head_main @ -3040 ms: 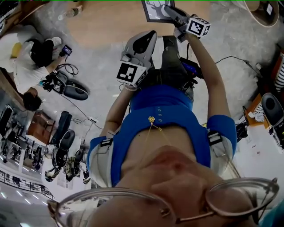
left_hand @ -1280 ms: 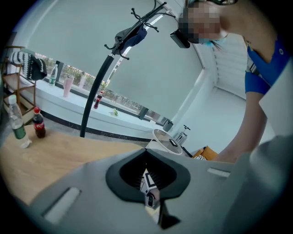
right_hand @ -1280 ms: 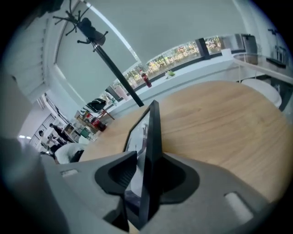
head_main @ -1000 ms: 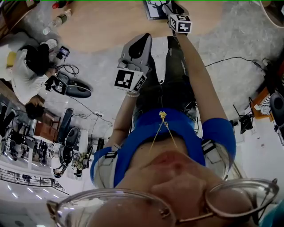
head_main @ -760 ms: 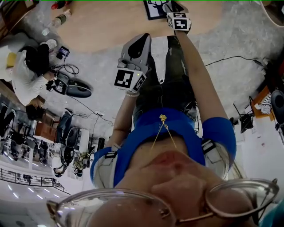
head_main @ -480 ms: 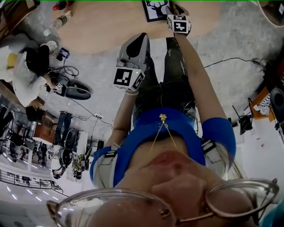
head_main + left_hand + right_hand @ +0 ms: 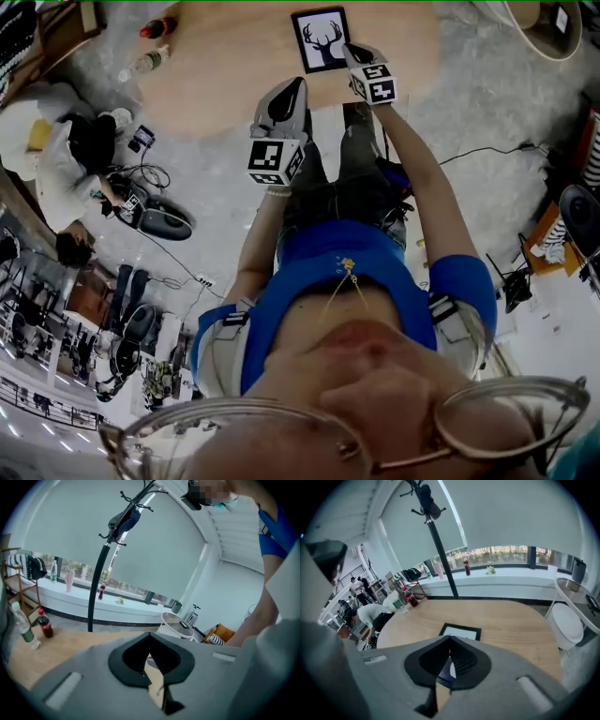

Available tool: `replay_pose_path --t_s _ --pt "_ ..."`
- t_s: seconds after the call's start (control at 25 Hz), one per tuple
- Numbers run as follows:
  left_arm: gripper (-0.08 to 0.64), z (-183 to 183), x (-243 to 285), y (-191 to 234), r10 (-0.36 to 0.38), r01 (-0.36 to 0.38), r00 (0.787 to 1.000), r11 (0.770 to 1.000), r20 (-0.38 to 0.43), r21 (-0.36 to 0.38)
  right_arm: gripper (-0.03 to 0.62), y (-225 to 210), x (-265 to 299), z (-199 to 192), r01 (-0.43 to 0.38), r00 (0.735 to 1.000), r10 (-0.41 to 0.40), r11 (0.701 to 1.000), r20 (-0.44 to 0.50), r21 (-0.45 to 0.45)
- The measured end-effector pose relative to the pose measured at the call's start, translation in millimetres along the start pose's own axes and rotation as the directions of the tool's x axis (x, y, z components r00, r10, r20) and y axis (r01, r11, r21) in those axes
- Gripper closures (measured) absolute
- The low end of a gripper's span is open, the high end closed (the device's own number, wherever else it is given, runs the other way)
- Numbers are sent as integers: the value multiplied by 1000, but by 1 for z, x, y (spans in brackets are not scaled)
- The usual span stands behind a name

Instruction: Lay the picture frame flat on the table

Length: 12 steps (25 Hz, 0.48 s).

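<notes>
One frame (image 7: pixel 321 39), perhaps two bottles (image 7: pixel 157 28)

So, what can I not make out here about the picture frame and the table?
Right gripper view: the near part of the picture frame is hidden behind the shut right gripper.
Left gripper view: the frame does not show; the left gripper fills the lower half.
Head view: the frame's back is hidden, since it lies face up on the table; the table's far edge is cut off at the top.
</notes>
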<state>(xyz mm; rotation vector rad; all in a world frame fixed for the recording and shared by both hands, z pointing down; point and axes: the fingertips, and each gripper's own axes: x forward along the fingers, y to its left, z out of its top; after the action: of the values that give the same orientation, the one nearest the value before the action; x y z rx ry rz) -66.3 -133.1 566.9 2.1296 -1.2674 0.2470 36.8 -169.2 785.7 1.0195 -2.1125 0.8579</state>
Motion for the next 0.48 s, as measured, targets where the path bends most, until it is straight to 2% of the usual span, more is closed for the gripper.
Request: replay_pose_path --t_s 0.2,0.48 --pt "565 39 -2 -9 3 -5 998 999 59 37 592 36 -46 73 -117 983 125 991 137 -64" --pt "565 91 -13 -39 -26 15 992 996 126 84 592 77 -130 164 -199 916 247 964 315 -177"
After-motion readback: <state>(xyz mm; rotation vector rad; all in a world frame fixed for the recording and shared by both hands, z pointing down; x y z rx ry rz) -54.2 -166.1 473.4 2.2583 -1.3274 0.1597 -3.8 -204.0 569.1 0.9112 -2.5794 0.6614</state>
